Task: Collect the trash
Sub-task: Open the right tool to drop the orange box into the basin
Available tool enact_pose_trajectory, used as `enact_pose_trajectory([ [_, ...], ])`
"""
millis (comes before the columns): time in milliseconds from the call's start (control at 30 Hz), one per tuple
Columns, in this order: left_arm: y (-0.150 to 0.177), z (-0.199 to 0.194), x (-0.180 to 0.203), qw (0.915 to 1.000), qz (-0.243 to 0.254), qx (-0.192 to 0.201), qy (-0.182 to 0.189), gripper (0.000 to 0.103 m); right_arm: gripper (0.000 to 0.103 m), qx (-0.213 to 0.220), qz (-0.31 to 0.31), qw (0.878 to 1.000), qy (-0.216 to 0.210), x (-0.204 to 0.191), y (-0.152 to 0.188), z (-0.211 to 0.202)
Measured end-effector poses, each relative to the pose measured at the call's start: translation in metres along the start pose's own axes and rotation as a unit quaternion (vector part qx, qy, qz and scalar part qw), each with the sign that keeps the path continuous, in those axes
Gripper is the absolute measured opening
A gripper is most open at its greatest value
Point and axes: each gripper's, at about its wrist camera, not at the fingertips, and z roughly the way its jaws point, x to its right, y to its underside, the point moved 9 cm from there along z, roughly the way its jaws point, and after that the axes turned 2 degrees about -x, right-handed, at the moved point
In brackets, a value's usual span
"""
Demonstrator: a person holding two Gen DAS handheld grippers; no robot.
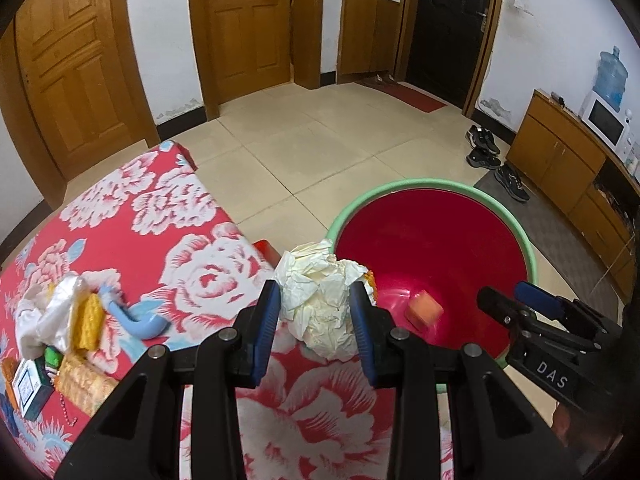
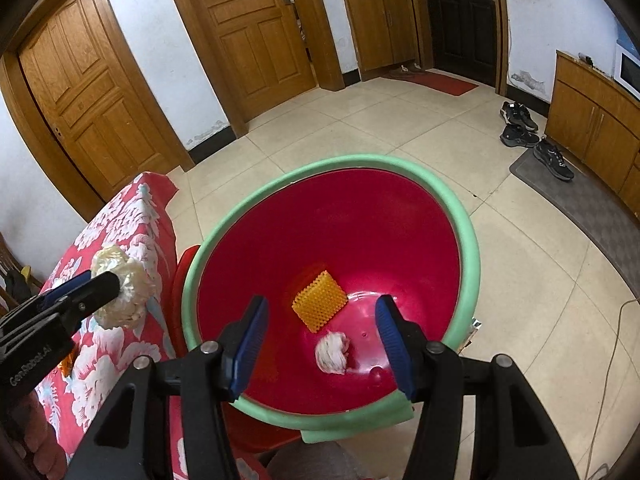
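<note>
My left gripper (image 1: 314,300) is shut on a crumpled ball of cream paper (image 1: 320,300), held above the edge of the flowered red table (image 1: 168,248), beside the red basin with a green rim (image 1: 500,216). The paper ball also shows in the right wrist view (image 2: 124,292). My right gripper (image 2: 320,320) is open and empty, hovering over the basin (image 2: 464,240). In the basin lie an orange honeycomb piece (image 2: 319,300) and a small white wad (image 2: 332,352).
More litter lies at the table's left: white plastic wrap (image 1: 56,316), yellow pieces (image 1: 88,322), a blue curved object (image 1: 144,326) and small boxes (image 1: 30,388). Black shoes (image 1: 484,148), a mat and a wooden cabinet (image 1: 560,160) stand to the right on the tiled floor.
</note>
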Motion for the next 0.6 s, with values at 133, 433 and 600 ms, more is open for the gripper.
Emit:
enact_pose_trajectory([
  [133, -0.004, 0.007, 0.011, 0.9999, 0.01, -0.003, 0.011, 0.036, 0.064, 0.003, 0.002, 1.0, 0.002, 0.004, -0.001, -0.002],
  [433, -0.011, 0.029, 0.037, 0.9987, 0.025, -0.023, 0.038, 0.044, 0.072, 0.008, 0.008, 1.0, 0.005, 0.013, -0.002, -0.004],
  [600, -0.011, 0.037, 0.044, 0.9982, 0.022, -0.034, 0.044, 0.05, 0.074, 0.007, 0.016, 1.0, 0.007, 0.021, -0.001, -0.004],
])
